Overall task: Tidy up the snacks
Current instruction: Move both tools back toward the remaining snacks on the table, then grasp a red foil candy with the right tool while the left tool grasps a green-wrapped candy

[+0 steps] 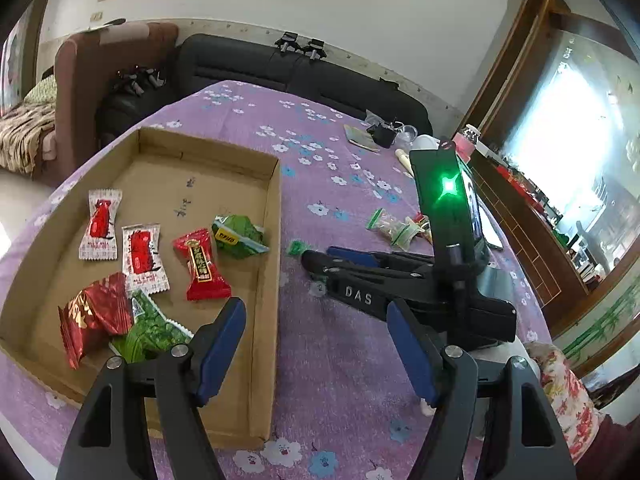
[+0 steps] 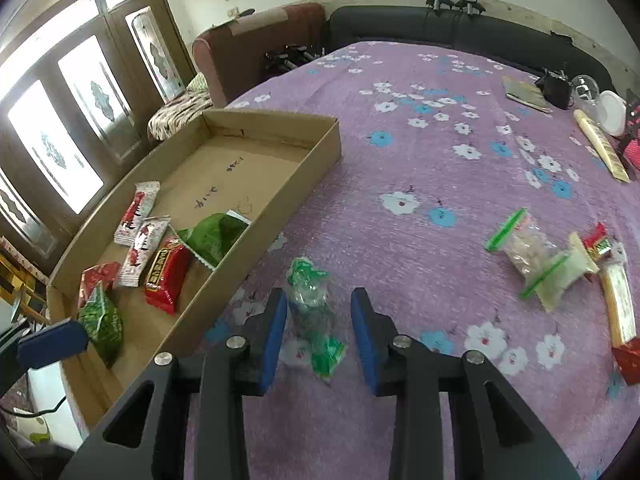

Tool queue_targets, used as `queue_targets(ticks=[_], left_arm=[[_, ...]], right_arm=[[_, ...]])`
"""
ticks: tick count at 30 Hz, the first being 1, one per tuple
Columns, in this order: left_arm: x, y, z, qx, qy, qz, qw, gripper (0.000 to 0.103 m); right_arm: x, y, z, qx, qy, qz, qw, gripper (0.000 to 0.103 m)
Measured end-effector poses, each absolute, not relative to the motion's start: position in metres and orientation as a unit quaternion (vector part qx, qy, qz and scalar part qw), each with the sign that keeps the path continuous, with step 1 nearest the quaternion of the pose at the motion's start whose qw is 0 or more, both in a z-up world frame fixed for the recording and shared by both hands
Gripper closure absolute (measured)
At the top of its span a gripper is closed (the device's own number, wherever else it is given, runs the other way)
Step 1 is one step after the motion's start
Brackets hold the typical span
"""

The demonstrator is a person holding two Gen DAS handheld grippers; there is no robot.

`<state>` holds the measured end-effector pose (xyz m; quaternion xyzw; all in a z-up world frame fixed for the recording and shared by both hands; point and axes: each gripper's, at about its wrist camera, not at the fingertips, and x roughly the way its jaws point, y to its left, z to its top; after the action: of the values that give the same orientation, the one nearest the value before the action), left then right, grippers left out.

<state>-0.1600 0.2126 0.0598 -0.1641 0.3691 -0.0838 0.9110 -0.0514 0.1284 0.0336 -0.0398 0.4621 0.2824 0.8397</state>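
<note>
A shallow cardboard box [image 1: 275, 216] [image 2: 316, 160] lies on the purple flowered cloth and holds several wrapped snacks, red, white-and-red and green [image 1: 199, 264] [image 2: 166, 276]. My right gripper [image 2: 319, 304] is open and straddles a clear snack with green ends [image 2: 314, 312] lying on the cloth beside the box; its pads do not touch it. The same snack's end shows in the left wrist view [image 1: 297, 247] at the right gripper's tip [image 1: 316, 258]. My left gripper [image 1: 316, 320] is open and empty, over the box's right wall.
More loose snacks lie to the right: clear green-ended packets [image 2: 528, 252] [image 1: 394, 228] and a long red-ended bar [image 2: 618, 304]. At the far right edge are a notebook [image 2: 526, 94], a black item [image 2: 556, 88], cups and a wrapped stick [image 2: 600, 144]. Sofas stand behind the table.
</note>
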Motion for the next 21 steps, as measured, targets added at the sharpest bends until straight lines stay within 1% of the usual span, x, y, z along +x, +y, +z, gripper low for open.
queue_targets(ticks=[4,10,12,14,16,19,21], left_arm=[[-0.156,0.209,0.057,-0.164,0.373,-0.093,0.908,0.026],[-0.147,0.192,0.055,-0.160,0.380,-0.131,0.902,0.026],[-0.146,0.182,0.055,-0.152,0.383,-0.148,0.899,0.026],[-0.146,0.173,0.056,-0.141,0.385,-0.164,0.897,0.026],[-0.145,0.164,0.055,-0.132,0.388,-0.176,0.895,0.026],[-0.140,0.149,0.050,-0.127,0.399,-0.189,0.888,0.026],[-0.137,0.139,0.045,-0.124,0.409,-0.197,0.882,0.026]], right_arm=[[-0.055,0.113,0.035,-0.029,0.464,0.263,0.845,0.082],[-0.069,0.062,0.040,-0.008,0.474,0.237,0.848,0.082],[-0.074,0.036,0.051,0.023,0.463,0.253,0.849,0.080],[-0.076,-0.008,0.070,0.055,0.429,0.223,0.874,0.072],[-0.073,-0.047,0.082,0.081,0.400,0.175,0.896,0.068],[-0.055,-0.099,0.084,0.115,0.387,0.101,0.909,0.068],[-0.042,-0.119,0.073,0.123,0.395,0.072,0.907,0.068]])
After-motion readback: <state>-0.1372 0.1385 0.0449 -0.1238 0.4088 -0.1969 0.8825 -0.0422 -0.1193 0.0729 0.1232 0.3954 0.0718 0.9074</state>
